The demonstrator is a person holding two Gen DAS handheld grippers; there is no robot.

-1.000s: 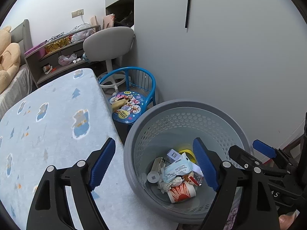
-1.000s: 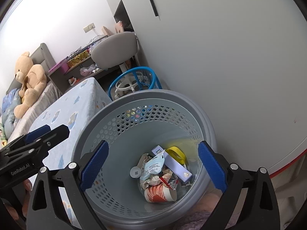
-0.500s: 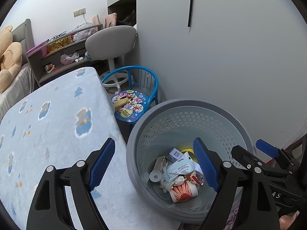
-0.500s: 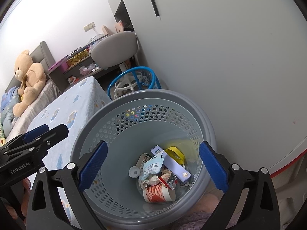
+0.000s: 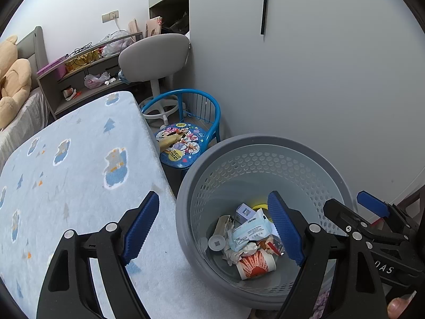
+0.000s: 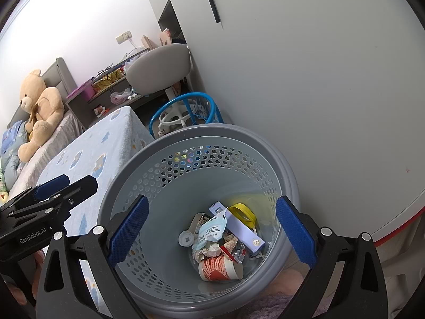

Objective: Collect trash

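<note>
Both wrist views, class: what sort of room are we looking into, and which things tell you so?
Most likely a child's bedroom: a teddy bear sits on a bed, a small blue cartoon-print chair stands by the wall, and a desk chair faces a cluttered shelf.

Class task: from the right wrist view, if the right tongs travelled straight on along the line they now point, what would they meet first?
Probably the trash heap in the grey basket: the open, empty right tongs aim into its mouth, at the pale wrapper. Depth is uncertain.
</note>
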